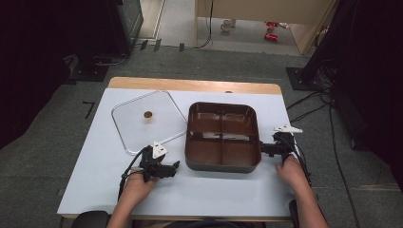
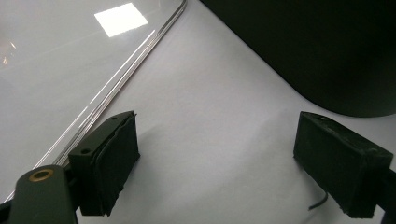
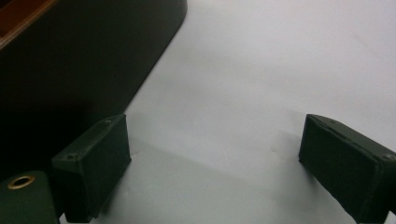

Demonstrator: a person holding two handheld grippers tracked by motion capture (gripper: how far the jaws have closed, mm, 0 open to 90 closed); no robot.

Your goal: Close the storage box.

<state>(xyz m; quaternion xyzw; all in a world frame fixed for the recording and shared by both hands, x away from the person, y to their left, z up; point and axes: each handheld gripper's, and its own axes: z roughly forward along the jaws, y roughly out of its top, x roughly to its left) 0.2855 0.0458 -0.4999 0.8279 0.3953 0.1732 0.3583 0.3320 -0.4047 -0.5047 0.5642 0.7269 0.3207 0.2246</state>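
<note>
A dark brown tray with several compartments sits in the middle of the white table. A clear lid with a small gold knob lies flat to its left. My left gripper rests on the table just off the tray's near left corner, open, with nothing between its jaws. In the left gripper view the lid's edge runs along the left and the tray's dark wall stands at upper right. My right gripper lies by the tray's right wall, open and empty.
The white table has a wooden strip along its far edge. Bare white surface lies in front of the tray and between both hands. Cables and dark stands are on the floor at the right.
</note>
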